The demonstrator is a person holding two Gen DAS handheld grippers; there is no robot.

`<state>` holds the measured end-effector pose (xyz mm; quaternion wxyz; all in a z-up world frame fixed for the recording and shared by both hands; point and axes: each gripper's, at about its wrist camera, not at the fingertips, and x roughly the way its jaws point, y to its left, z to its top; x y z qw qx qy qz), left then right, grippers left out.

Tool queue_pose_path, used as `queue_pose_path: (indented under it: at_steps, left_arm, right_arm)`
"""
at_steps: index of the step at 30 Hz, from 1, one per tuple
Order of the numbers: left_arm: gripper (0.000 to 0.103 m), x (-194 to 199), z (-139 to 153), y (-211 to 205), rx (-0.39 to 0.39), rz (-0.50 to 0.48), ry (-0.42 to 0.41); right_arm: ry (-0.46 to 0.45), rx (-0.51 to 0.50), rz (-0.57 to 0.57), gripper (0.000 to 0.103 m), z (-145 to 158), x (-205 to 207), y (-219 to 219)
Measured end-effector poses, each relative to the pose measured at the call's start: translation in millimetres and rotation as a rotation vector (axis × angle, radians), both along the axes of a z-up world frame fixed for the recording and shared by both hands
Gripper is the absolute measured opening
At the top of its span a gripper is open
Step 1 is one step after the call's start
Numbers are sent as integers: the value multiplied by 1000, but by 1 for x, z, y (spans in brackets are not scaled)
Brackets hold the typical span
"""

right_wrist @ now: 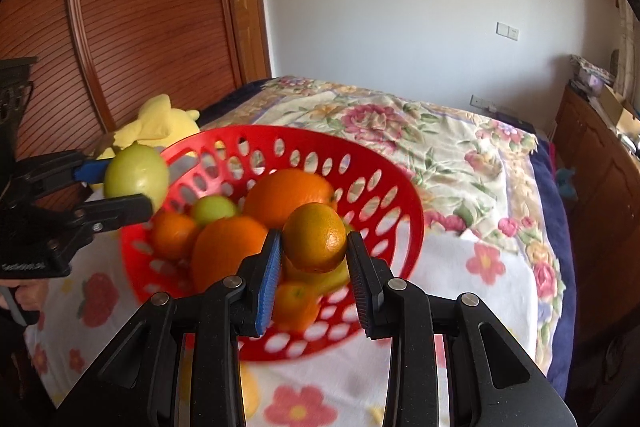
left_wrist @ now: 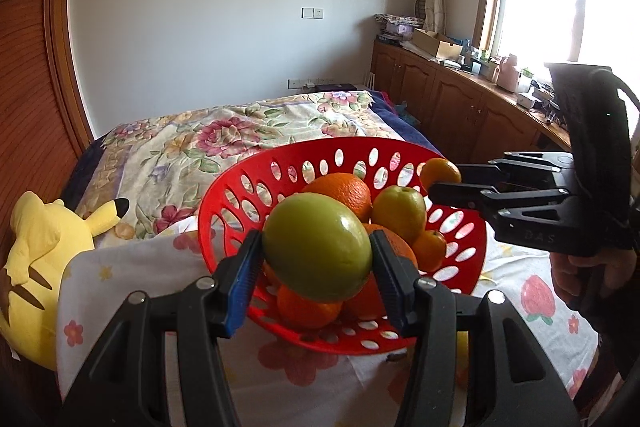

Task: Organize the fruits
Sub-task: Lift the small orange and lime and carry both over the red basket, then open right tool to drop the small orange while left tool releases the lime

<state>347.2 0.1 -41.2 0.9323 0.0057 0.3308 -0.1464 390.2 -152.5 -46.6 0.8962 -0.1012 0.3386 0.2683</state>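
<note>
Your left claw [left_wrist: 316,255] pinches a green apple [left_wrist: 316,247] and your right claw [right_wrist: 314,267] a small orange [right_wrist: 315,237], both apparently over the well-filled red basket [right_wrist: 384,163]; release remains.

Below my jaws the bed [left_wrist: 248,131] carries a floral quilt [right_wrist: 440,147]. On its near end lies a white flowered cloth [left_wrist: 132,267] bearing the red basket [left_wrist: 304,155]; a yellow plush [left_wrist: 44,239] seems to rest at its left edge.

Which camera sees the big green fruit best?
The left wrist view: the green fruit sits big, sharp and centred between the left gripper fingers, above the red basket. In the right wrist view it is smaller, at the left edge, partly hidden by a finger.
</note>
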Motion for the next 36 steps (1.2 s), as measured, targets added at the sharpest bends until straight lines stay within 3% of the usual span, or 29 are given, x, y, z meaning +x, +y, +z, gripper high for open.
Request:
queue_pose_path:
  at_steps: [6, 15, 25, 36]
  left_arm:
    - [53, 19, -2, 1, 9, 7, 6]
    - [53, 34, -5, 2, 28, 5, 14]
    - [53, 46, -12, 5, 35, 12, 40]
    - [53, 64, -12, 0, 56, 21, 55]
  right_arm:
    - [18, -33, -5, 32, -9, 38, 6]
    - [32, -62, -5, 32, -20, 53, 11]
    - [41, -43, -8, 36, -21, 53, 12]
    - [27, -5, -16, 38, -11, 25, -7]
